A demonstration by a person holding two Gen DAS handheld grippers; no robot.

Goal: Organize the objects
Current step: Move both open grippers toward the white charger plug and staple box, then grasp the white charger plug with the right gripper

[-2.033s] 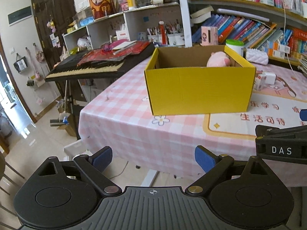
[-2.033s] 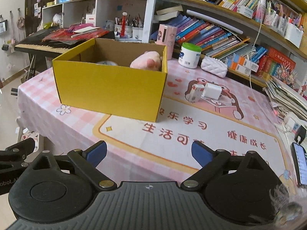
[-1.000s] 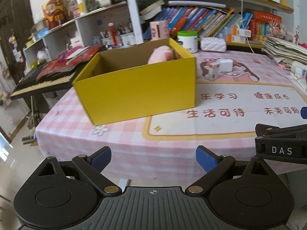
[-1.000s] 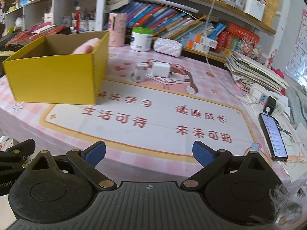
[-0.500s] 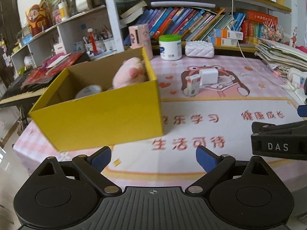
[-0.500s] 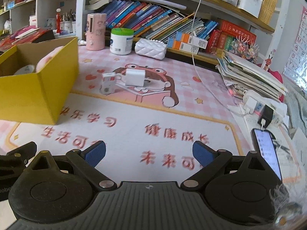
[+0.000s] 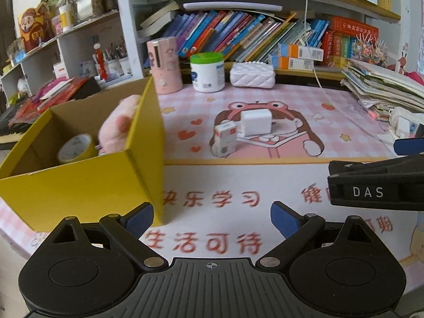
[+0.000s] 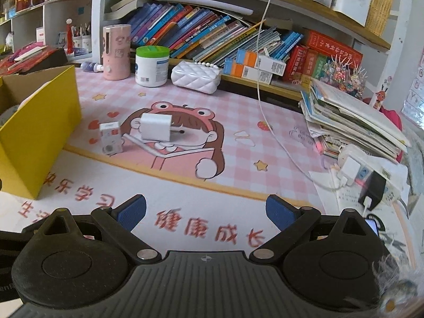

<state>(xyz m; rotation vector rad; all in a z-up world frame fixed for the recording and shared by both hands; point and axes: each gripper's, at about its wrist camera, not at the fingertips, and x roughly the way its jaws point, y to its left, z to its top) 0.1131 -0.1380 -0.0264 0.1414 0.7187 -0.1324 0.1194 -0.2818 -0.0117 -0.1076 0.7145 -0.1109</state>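
Left gripper (image 7: pixel 212 216), bottom centre of the left wrist view: blue-padded fingers spread wide, nothing between them, held above the near edge of the pink checked cartoon-print table mat (image 7: pixel 265 153). Left fingertip pad sits in front of the near corner of the yellow cardboard box (image 7: pixel 87 182).

Right gripper (image 8: pixel 205 209), bottom centre of the right wrist view: fingers likewise spread, empty, over the red printed characters on the mat. Its black body, lettered DAS, enters the left wrist view at the right edge.

Yellow cardboard box fills the left of both frames, top open. Inside, seen from the left wrist: a pink plush toy (image 7: pixel 119 124) leaning against the right wall, and a yellow roll of tape (image 7: pixel 75 148) lying beside it.

Centre of mat, on the cartoon girl print: a white square charger plug (image 8: pixel 156 127), and a small white-and-red carton (image 8: pixel 111 137) standing upright just left of it. Whether the two touch is hard to tell. Both lie well apart from either gripper, to the right of the box.

Upper centre, along the shelf foot: pink cylindrical cup (image 8: pixel 116 51), white tub with green lid (image 8: pixel 152 66), white quilted purse (image 8: pixel 196 75), in a row left to right. Books slanted behind. Right edge: stack of papers (image 8: pixel 352 122), white cable (image 8: pixel 275 132) trailing across the mat.
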